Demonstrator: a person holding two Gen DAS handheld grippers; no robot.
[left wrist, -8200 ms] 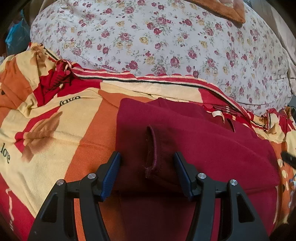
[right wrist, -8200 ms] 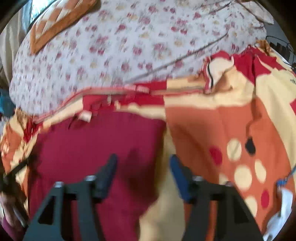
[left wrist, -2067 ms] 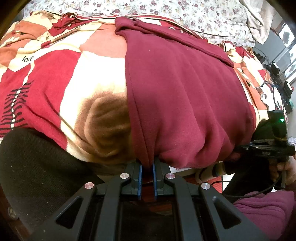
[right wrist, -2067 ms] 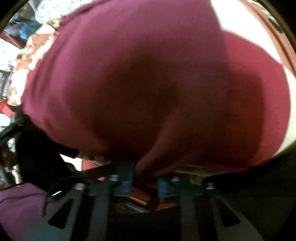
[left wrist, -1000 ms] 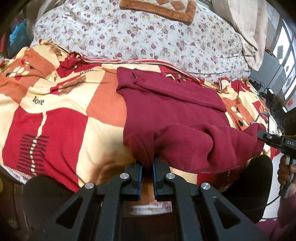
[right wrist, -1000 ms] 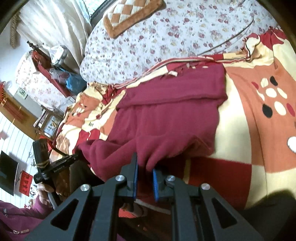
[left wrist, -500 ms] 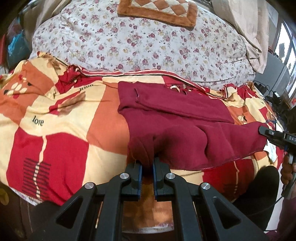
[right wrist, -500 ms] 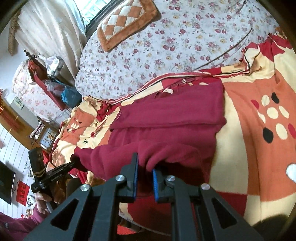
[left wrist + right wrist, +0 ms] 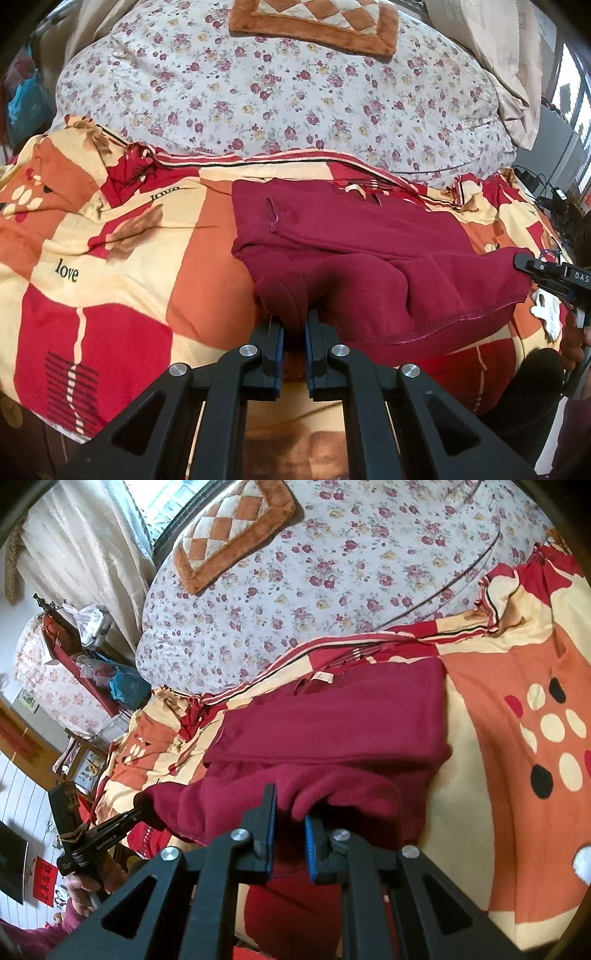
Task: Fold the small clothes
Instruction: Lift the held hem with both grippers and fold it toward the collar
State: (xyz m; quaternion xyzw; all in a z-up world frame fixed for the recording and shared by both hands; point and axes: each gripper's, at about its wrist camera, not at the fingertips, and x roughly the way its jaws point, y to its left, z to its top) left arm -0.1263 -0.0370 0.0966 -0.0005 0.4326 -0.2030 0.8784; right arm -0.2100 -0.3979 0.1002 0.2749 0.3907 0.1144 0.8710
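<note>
Left wrist view: the left gripper (image 9: 294,325) is clamped on a bunched corner of the garment (image 9: 354,236), a dark red fleecy piece lying partly folded on the blanket (image 9: 110,258). The near hem hangs lifted between the two grippers, its stitched edge curving down to the right, where the right gripper (image 9: 521,263) pinches the other corner. The blanket is soft, in red, orange and cream blocks with the word "love". Behind it swells a rounded quilt (image 9: 280,92) in a small rose print, with a brown plush checkered cushion (image 9: 314,22) on top.

Right wrist view: the right gripper (image 9: 290,814) is closed on a thick fold of the garment (image 9: 332,723), blue pads pressing the cloth. At left the left gripper (image 9: 142,808) holds the far corner, a hand (image 9: 88,886) around its handle. The garment's upper part lies flat on the blanket (image 9: 517,709), a white label near its top edge.
</note>
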